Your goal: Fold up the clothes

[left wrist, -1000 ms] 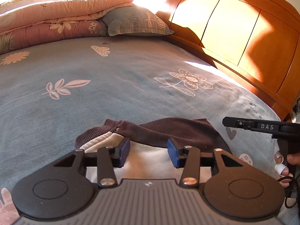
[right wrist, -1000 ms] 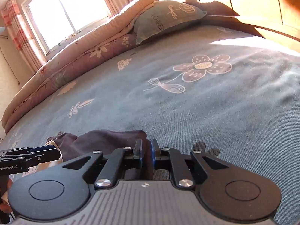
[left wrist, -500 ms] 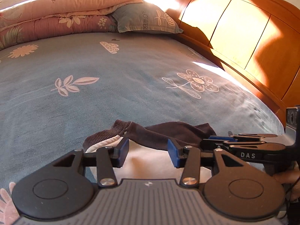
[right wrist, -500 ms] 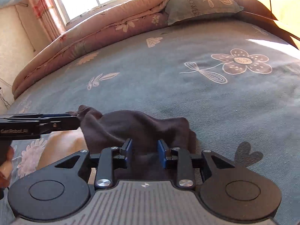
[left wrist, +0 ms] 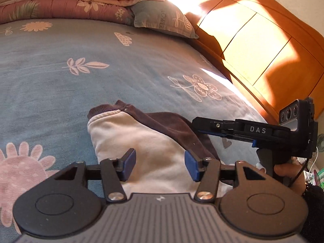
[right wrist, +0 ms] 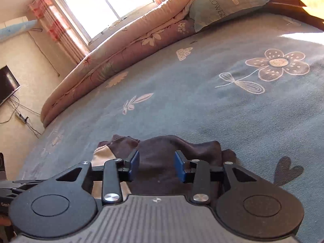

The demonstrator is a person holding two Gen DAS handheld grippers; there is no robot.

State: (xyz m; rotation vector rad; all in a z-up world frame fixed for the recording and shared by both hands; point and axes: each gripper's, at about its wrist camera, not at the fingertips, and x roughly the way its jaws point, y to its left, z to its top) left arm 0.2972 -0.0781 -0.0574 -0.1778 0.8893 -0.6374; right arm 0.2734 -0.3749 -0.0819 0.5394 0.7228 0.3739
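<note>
Both tongs — left tongs [left wrist: 160, 165], right tongs [right wrist: 157, 166] — are held wide over a soft, limp garment [left wrist: 145, 141], best gripped at its ribbed hem [left wrist: 105, 109] just ahead.

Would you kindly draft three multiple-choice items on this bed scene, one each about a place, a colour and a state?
1. Where does the garment lie?
A. On the blue floral bedsheet
B. On the pillow
C. Over the headboard

2. What colours show on the garment?
A. Red and green
B. Dark brown and cream
C. All blue

3. How does the right gripper stand?
A. Shut on the garment
B. Open, its pads apart above the dark cloth
C. Out of view

Answers:
1 A, the cloth rests on the sheet, well short of the pillow.
2 B, a brown layer lies across a cream one.
3 B, brown cloth shows in the gap between its blue pads.
</note>
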